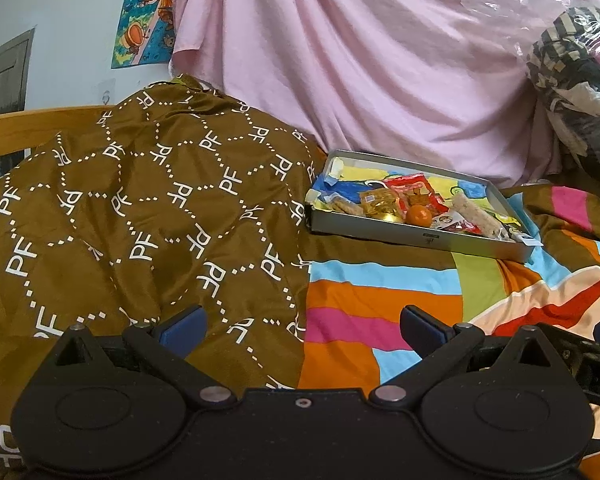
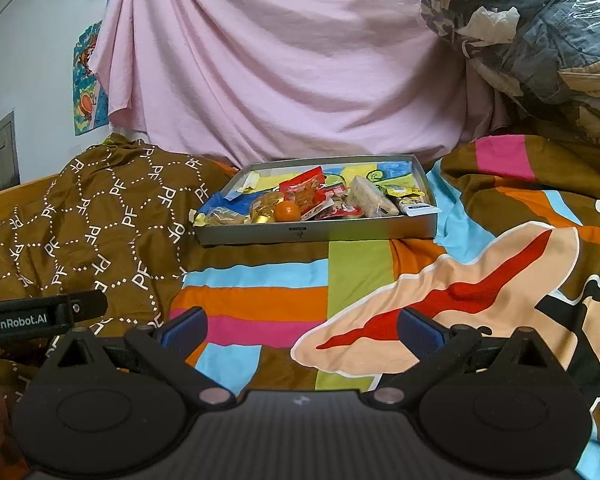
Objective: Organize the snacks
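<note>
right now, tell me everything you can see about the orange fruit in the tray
The orange fruit is small, round and smooth-skinned, apparently a mandarin, whole and unpeeled. It lies in the shallow grey tray close to the near wall, between a gold-wrapped snack and red packets, touching them. Neither gripper is near it.

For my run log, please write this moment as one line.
left gripper: open, empty | right gripper: open, empty | tray: on bedspread, snacks and orange inside | contact: none
</note>
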`<state>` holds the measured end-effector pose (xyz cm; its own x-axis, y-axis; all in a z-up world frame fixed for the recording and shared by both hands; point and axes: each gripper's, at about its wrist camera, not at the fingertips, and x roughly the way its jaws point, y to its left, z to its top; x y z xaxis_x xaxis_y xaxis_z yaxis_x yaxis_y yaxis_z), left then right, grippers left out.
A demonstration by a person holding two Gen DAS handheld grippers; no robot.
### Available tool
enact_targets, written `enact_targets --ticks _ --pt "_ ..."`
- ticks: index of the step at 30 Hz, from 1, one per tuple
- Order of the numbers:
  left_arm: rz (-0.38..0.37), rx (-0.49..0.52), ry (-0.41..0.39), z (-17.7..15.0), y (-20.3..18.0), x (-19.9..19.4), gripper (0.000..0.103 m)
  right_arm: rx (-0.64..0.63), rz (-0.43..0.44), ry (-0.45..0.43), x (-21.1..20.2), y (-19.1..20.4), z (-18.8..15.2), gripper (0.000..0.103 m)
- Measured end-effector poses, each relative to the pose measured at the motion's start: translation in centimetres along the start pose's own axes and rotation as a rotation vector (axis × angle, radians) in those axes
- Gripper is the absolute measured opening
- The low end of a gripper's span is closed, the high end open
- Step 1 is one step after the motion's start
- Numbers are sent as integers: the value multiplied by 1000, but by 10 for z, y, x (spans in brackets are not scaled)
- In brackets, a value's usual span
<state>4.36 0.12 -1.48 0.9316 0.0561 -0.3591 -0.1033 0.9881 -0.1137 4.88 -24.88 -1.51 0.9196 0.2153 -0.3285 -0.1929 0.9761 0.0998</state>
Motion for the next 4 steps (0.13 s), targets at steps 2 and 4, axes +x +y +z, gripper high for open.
enact_targets --ticks 2,4 --pt "-1 1 0 0 0 0 102 0 1 1 0 0 0 103" --pt "-2 3 1 0 -1 0 102 0 1 1 0 0 0 103"
